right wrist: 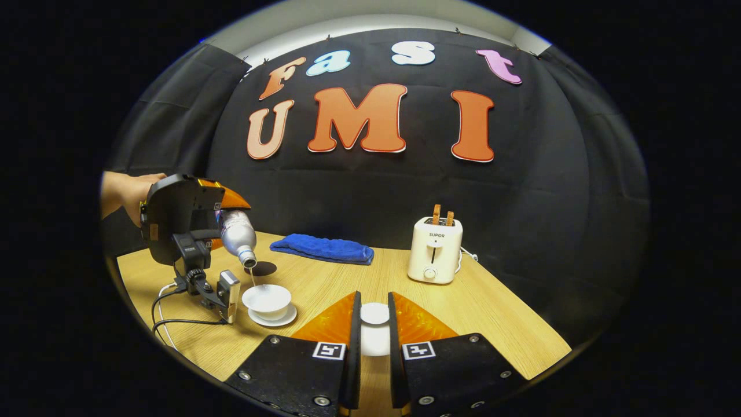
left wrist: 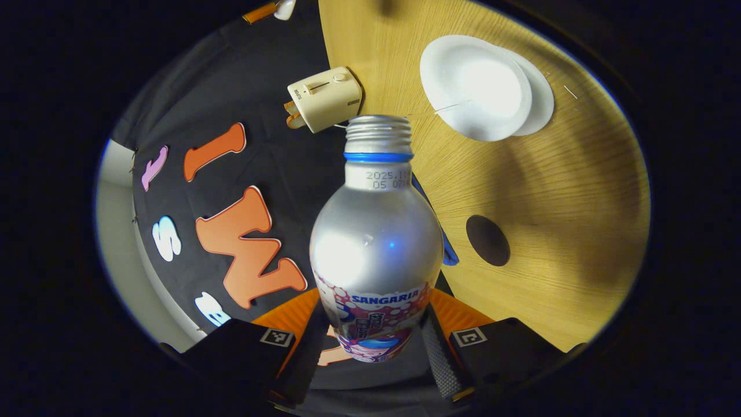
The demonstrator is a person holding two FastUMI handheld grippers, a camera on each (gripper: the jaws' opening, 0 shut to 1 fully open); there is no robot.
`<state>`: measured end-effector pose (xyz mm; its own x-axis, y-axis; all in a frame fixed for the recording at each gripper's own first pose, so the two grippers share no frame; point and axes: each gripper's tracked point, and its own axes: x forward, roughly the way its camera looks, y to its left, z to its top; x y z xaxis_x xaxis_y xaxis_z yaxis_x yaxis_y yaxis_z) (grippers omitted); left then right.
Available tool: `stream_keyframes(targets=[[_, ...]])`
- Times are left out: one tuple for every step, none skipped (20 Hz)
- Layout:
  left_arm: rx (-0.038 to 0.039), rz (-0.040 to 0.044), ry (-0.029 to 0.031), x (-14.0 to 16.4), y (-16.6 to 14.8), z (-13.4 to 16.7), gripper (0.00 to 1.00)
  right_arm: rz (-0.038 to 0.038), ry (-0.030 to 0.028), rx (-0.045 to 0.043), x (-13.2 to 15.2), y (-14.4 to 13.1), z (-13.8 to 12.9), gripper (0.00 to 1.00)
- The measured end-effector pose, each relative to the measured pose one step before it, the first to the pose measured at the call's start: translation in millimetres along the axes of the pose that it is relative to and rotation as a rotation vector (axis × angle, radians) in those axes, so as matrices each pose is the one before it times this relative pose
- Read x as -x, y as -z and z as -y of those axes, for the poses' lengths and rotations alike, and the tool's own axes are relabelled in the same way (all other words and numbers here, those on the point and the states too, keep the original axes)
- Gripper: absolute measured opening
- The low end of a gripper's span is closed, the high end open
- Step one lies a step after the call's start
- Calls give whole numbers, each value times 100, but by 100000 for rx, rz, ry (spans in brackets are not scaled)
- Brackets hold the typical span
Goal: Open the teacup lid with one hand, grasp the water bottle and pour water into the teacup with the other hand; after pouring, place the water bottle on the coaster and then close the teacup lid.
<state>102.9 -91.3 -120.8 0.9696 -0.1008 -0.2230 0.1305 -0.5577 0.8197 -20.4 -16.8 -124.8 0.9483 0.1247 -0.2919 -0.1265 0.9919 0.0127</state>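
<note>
Left gripper [right wrist: 223, 229] clamped on water bottle [left wrist: 376, 243], bottle tipped mouth-down over teacup [right wrist: 266, 299], thin stream falling into cup, right gripper [right wrist: 374, 324] pinching teacup lid [right wrist: 375, 313] right of teacup, coaster [right wrist: 260, 268] just behind teacup, toaster [right wrist: 435, 250] farther right.

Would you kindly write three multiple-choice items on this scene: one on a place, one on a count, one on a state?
1. Where is the blue cloth?
A. on the table near the wall
B. under the teacup
C. on the toaster

2. How many slices stick up from the toaster?
A. none
B. two
C. four

3. How is the bottle held?
A. upright on the coaster
B. lying on the table
C. tilted, mouth down over the teacup

Key: 1 A, it lies flat by the back wall; 2 B, two show in the slots; 3 C, the left gripper tips it and a thin stream falls to the cup.
</note>
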Motion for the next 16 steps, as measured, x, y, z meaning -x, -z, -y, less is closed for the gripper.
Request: stream_keyframes(targets=[[-1489, -414, -843, -3, 235, -324, 84, -26, -143, 98, 14, -28, 71, 22], [-1549, -154, -701, -60, 121, -249, 84, 92, 34, 28, -35, -34, 21, 22], [-1110, -313, -865, -97, 251, -333, 87, -141, 7, -29, -20, 63, 54, 22], [-661, -98, -168, 12, 282, -258, 84, -9, -33, -29, 38, 111, -7, 22], [-722, -455, -849, 13, 332, -397, 82, -111, 158, -69, -17, -9, 114, 22], [-754, -419, -862, -145, 215, -408, 84, 3, -40, -42, -80, -13, 36, 22], [-590, -414, -902, -31, 285, -271, 84, 106, 167, -140, -108, -34, 43, 22], [-427, -341, -777, -126, 61, -334, 87, 22, -194, 32, 44, 19, 2, 22], [-552, -276, -733, 74, 249, -396, 87, 83, 166, 13, -28, -39, 78, 22], [-793, -213, -909, 4, 66, -285, 87, 53, -55, 78, 2, 25, 51, 22], [-911, -163, -520, 32, 202, -199, 82, 87, -2, 75, 20, -47, -6, 22], [-654, -211, -741, -43, 51, -251, 87, 87, 15, -23, -23, 12, 90, 22], [-421, -95, -477, 64, 158, -318, 82, 148, -208, 42, -14, -87, -6, 22], [-30, 13, -310, -50, -58, -124, 84, 234, 253, -156, -55, -57, 103, 22], [-399, 729, -560, -153, -266, -112, 84, 23, -1079, -723, 42, -46, -176, 22], [-1451, 274, -607, -10, -316, -4, 84, -52, -1210, -1062, 63, 36, -333, 22]])
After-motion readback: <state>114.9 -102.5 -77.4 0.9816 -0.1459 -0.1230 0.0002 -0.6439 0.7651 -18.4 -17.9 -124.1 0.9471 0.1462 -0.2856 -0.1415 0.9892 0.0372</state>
